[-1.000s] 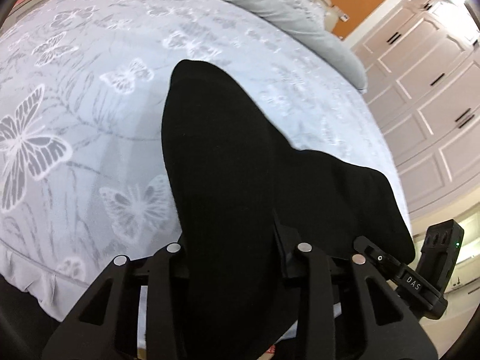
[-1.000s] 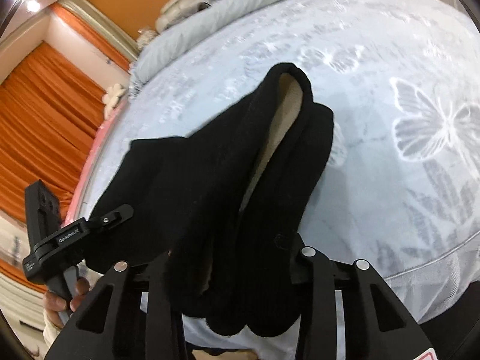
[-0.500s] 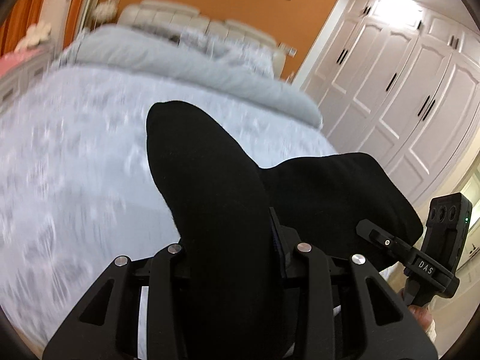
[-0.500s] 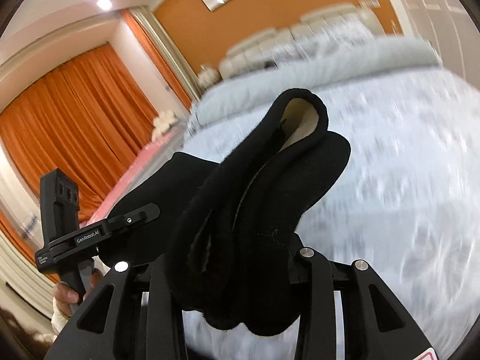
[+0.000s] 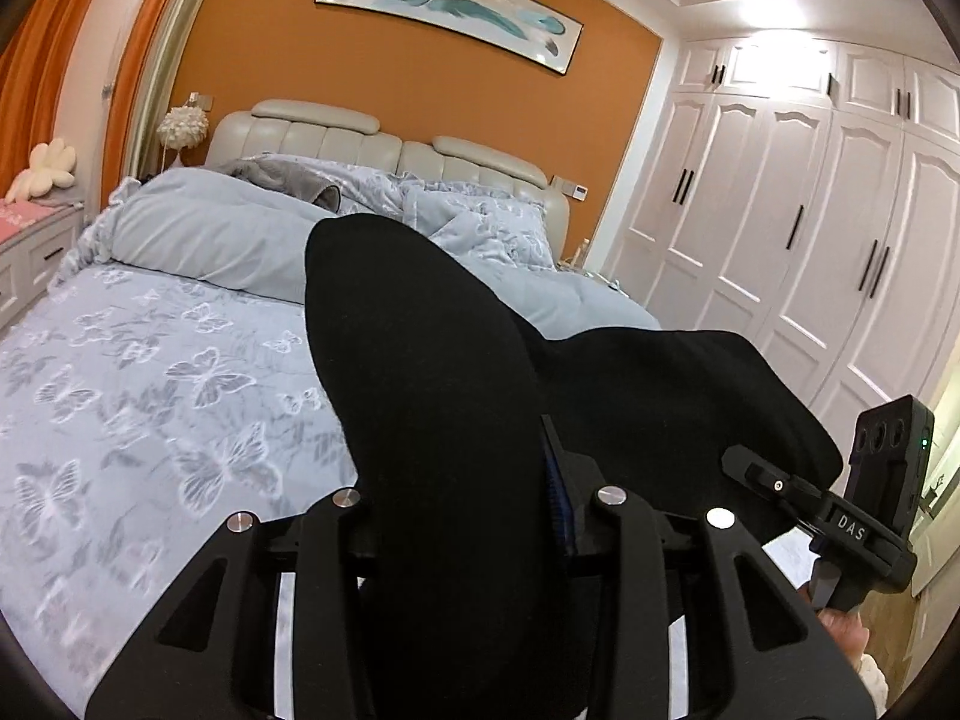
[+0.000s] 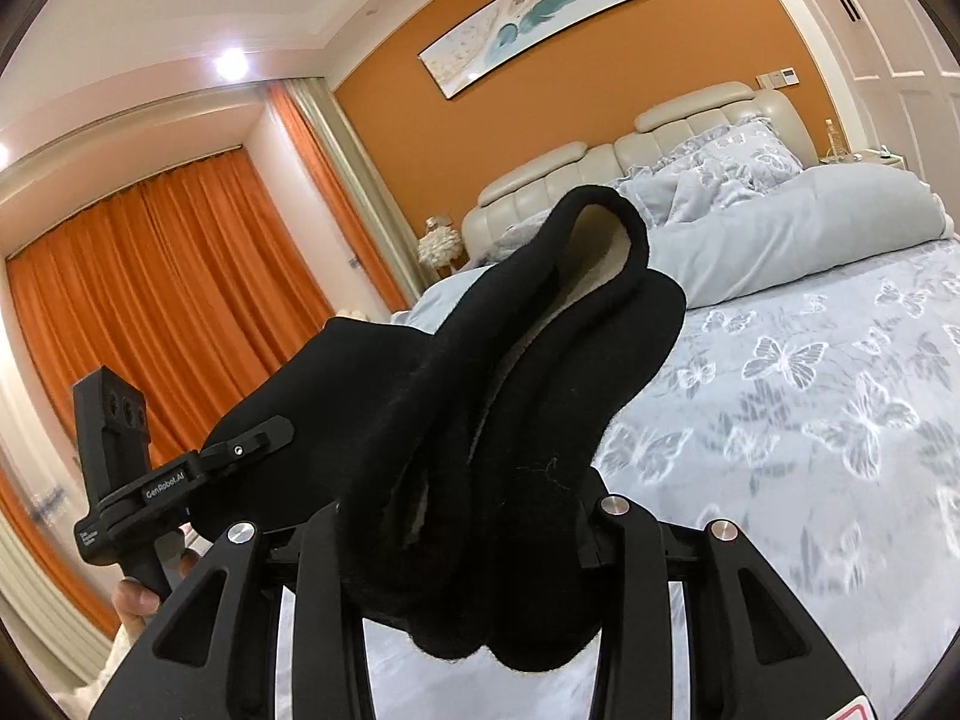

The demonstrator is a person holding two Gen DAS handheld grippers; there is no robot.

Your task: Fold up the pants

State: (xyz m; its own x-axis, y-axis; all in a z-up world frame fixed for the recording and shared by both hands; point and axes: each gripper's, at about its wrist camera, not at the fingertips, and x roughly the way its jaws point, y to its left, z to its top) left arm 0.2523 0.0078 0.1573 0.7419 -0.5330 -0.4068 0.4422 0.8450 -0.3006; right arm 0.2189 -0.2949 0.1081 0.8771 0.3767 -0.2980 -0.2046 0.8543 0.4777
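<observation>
From the left wrist view, the left gripper (image 5: pixel 474 516) is clamped on a thick bunch of the black pants (image 5: pixel 420 396); the cloth fills the gap between its fingers and rises up in front of the lens, held in the air above the bed (image 5: pixel 150 396); the rest of the cloth stretches to the right, where the right gripper (image 5: pixel 756 471) grips its far edge; behind lie a folded grey duvet (image 5: pixel 204 240), pillows (image 5: pixel 480 222), a cream headboard (image 5: pixel 312 132), an orange wall with a long painting (image 5: pixel 450 6), and white wardrobe doors (image 5: pixel 810 228).

From the right wrist view, the right gripper (image 6: pixel 474 534) is closed on another bunch of the pants (image 6: pixel 510 420); a pale lining (image 6: pixel 600 240) shows inside the raised fold; the cloth runs left to the left gripper (image 6: pixel 252 447), which pinches it; the butterfly-print bed cover (image 6: pixel 810 396) lies below and to the right; orange curtains (image 6: pixel 150 300) hang at the left.
</observation>
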